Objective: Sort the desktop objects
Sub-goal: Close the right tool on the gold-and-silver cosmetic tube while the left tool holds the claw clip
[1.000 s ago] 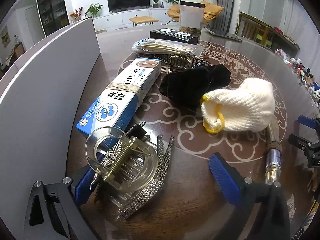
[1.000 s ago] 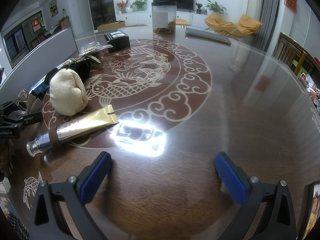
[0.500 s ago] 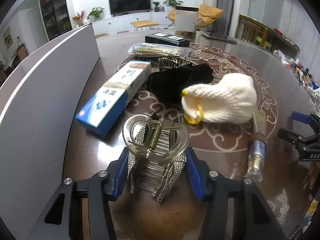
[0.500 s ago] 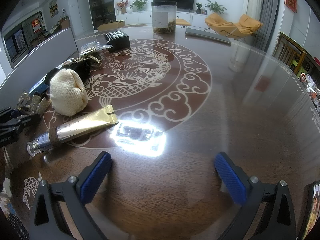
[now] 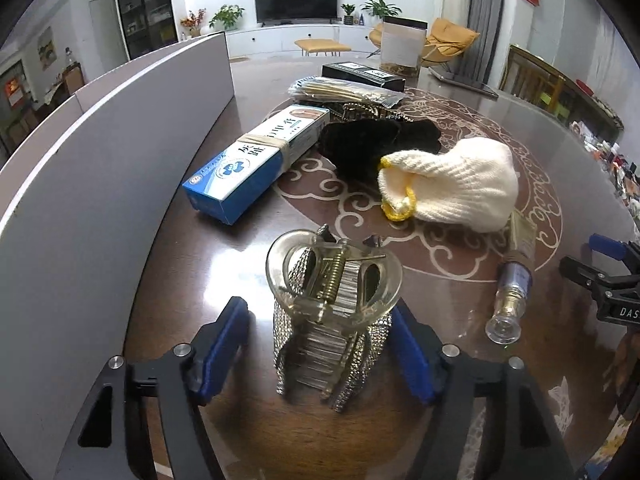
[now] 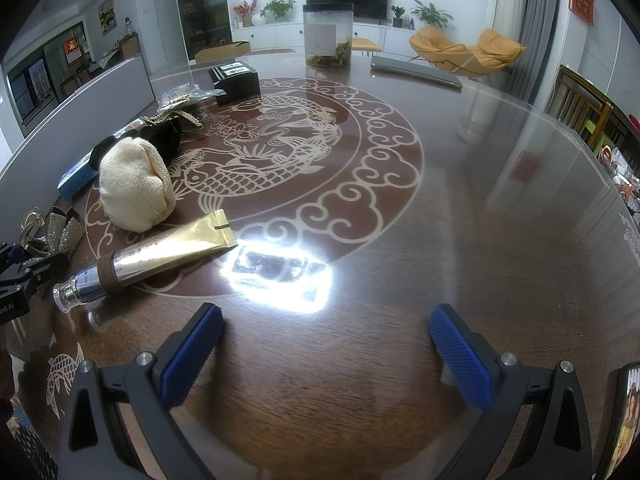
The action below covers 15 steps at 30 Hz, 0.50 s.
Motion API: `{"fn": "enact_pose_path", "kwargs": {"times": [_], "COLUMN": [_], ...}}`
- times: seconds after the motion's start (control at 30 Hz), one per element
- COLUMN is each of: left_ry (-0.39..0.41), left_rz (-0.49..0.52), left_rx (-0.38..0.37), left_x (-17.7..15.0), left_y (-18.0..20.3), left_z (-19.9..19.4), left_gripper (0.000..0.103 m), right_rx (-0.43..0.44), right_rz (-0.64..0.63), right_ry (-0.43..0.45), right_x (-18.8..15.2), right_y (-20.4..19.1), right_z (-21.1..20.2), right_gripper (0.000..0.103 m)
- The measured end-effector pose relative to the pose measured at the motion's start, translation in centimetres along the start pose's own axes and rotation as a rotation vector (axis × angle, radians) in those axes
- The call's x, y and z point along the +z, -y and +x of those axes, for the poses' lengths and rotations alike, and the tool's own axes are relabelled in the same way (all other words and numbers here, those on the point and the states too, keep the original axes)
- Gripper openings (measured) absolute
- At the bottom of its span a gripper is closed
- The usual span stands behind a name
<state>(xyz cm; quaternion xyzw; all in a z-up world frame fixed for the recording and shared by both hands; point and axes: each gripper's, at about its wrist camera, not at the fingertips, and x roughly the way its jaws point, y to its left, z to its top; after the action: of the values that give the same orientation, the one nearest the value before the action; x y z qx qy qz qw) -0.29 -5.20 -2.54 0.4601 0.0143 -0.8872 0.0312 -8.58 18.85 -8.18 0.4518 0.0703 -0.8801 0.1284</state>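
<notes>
From the left wrist, the left gripper (image 5: 320,356) has a sparkly hair clip (image 5: 332,312) standing between its blue pads (image 5: 222,348). The jaws are opening. The right pad sits right against the clip, but there is a gap at the left pad, so the clip is not squeezed. Ahead and to the left lies a blue box (image 5: 260,160). A grey wall (image 5: 100,184) runs along the far left. Straight ahead, past the clip, is a black cloth (image 5: 368,144), and a white glove (image 5: 452,188) lies ahead to the right, touching it. A gold tube (image 5: 512,280) lies to the right, near the glove. The right gripper (image 5: 600,276) peeks in at the far right edge.

From the right wrist, the right gripper (image 6: 324,352) hangs over the bare tabletop (image 6: 480,208) with its jaws wide apart and nothing between them. Ahead and to the left lies the tube (image 6: 152,256), with the glove (image 6: 136,184) just past it. The clip (image 6: 52,232) shows at the far left edge. A black box (image 6: 236,80) and a jar (image 6: 328,36) stand far ahead
</notes>
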Motion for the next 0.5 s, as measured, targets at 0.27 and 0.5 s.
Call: {"fn": "enact_pose_path", "kwargs": {"times": [0.27,0.5], "left_ry": [0.028,0.012], "left_rz": [0.009,0.031], "left_rx": [-0.015,-0.028], "left_x": [-0.05,0.07], "left_y": [-0.7,-0.28], "left_z": [0.56,0.83], "left_gripper": [0.089,0.1], "right_rx": [0.0,0.106], "right_rz": [-0.001,0.14], "right_ry": [0.0,0.02], "right_x": [-0.01,0.09], "right_y": [0.0,-0.39], "right_z": [0.0,-0.98], "right_gripper": [0.103,0.103]}}
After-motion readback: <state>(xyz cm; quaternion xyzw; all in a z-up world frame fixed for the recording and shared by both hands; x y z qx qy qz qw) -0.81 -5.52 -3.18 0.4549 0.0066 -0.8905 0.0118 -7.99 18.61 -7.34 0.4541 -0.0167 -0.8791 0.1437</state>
